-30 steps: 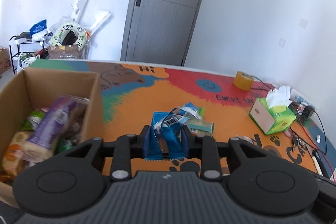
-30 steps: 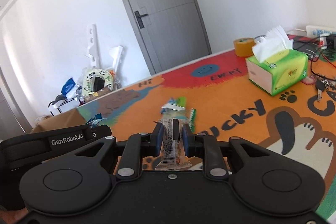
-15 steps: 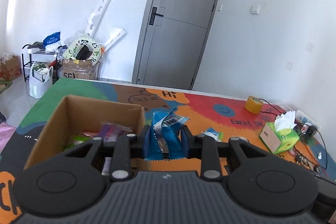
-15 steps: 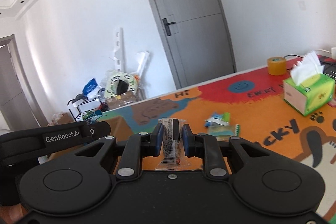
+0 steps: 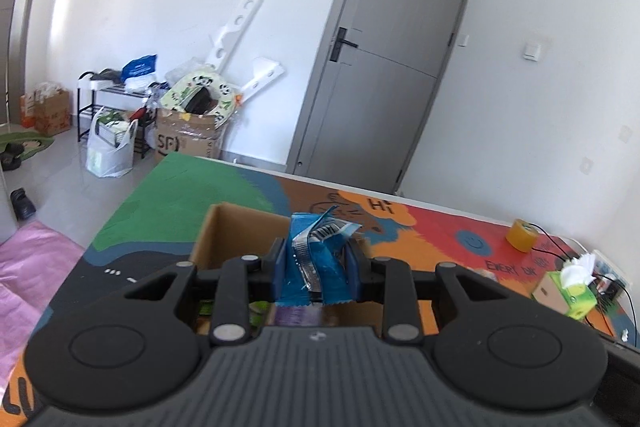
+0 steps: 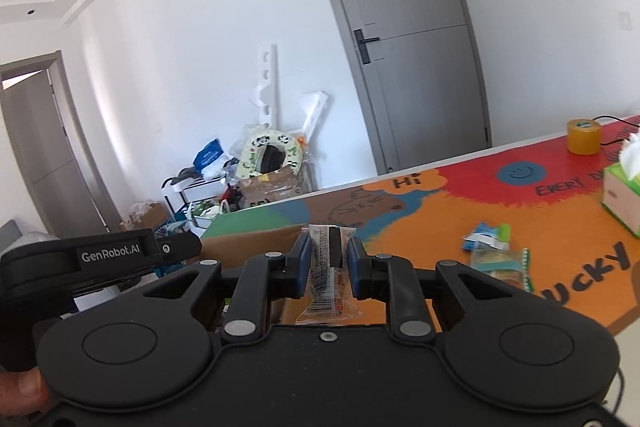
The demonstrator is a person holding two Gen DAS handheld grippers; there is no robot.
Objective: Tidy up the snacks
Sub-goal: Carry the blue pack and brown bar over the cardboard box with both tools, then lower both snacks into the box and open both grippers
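Observation:
My left gripper [image 5: 319, 259] is shut on a blue snack packet [image 5: 316, 267] and holds it above the open cardboard box [image 5: 236, 227], where other snacks lie partly hidden under the gripper. My right gripper [image 6: 329, 259] is shut on a clear-wrapped snack bar [image 6: 326, 279], just right of the same box [image 6: 256, 241]. The left gripper's body [image 6: 100, 259] shows at the left of the right wrist view. Two loose packets, a blue-white one [image 6: 486, 237] and a green one [image 6: 504, 267], lie on the colourful table mat [image 6: 440, 211].
A green tissue box [image 5: 568, 293] and a yellow tape roll [image 5: 522, 235] stand at the table's right with cables nearby. Beyond the far table edge, the floor holds a cardboard box, bags and a rack [image 5: 120, 107]. A grey door [image 5: 380, 67] is behind.
Both grippers moved left and up with their snacks. The left one went from above the loose packets to over the box. The right one came beside the box.

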